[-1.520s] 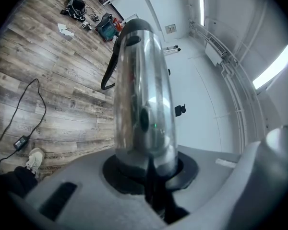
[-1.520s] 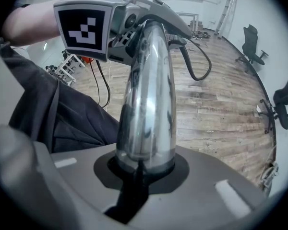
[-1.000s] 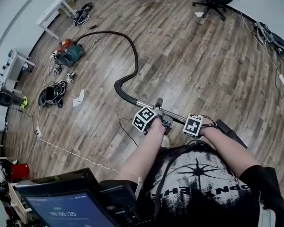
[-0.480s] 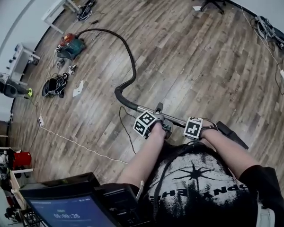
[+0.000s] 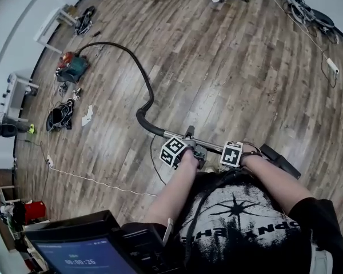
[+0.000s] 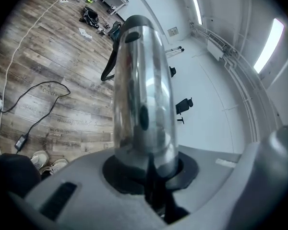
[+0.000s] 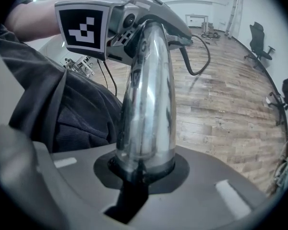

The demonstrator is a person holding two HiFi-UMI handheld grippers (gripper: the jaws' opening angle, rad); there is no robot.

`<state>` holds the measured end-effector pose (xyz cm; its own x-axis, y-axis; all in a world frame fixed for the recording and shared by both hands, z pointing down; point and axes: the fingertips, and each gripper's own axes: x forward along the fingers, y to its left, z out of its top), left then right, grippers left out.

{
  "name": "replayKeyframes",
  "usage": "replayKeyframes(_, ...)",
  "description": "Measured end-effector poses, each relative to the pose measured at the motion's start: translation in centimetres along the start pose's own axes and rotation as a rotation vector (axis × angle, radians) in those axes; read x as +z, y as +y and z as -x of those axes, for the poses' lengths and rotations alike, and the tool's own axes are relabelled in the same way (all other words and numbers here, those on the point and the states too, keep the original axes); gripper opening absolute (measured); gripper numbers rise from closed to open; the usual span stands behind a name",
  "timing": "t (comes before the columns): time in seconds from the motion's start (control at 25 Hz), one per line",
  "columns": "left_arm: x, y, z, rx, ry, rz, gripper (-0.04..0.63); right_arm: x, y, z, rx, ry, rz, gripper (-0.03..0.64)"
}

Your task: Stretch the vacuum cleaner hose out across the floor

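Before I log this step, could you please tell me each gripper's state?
Left gripper: closed on the metal wand.
Right gripper: closed on the same wand.

The hose [image 5: 142, 120] was black, the tube [image 6: 141, 90] shiny silver, the vacuum cleaner [image 5: 70, 67] teal and red, the floor [image 5: 234, 79] streaked grey-brown wood-grain planks.

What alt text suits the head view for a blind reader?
Seen from above, a person grips a metal tube with the left gripper and right gripper; its black hose curves across the wood floor to a vacuum cleaner.
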<state>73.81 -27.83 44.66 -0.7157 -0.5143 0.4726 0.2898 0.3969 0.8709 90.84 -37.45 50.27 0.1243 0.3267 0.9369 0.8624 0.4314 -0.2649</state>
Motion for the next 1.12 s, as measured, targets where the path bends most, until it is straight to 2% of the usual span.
replayKeyframes(0.16,-2.0,-0.2,-0.3,-0.035,0.051,-0.012,0.052,-1.7,0.8,0.0,-0.042,0.011,-0.053,0.066)
replayKeyframes(0.44,-5.9,1.2,1.4,-0.070,0.186,-0.023,0.052,-3.8,5.2,-1.0,-0.095,0.033,-0.187,0.064)
replayKeyframes(0.8,-12.4,3.2,1.6,-0.050,0.342,-0.047,0.052,-8.2,8.7,-2.0,-0.183,0.034,-0.341,0.078)
replayKeyframes(1.0,-15.3,2.2,1.4,-0.059,0.364,-0.094,0.052,-10.6,8.9,-1.6,-0.241,0.009,-0.378,0.075)
replayKeyframes(1.12,-17.3,1.2,1.0,-0.058,0.364,-0.107,0.052,-12.5,8.9,-0.8,-0.241,-0.008,-0.383,0.072)
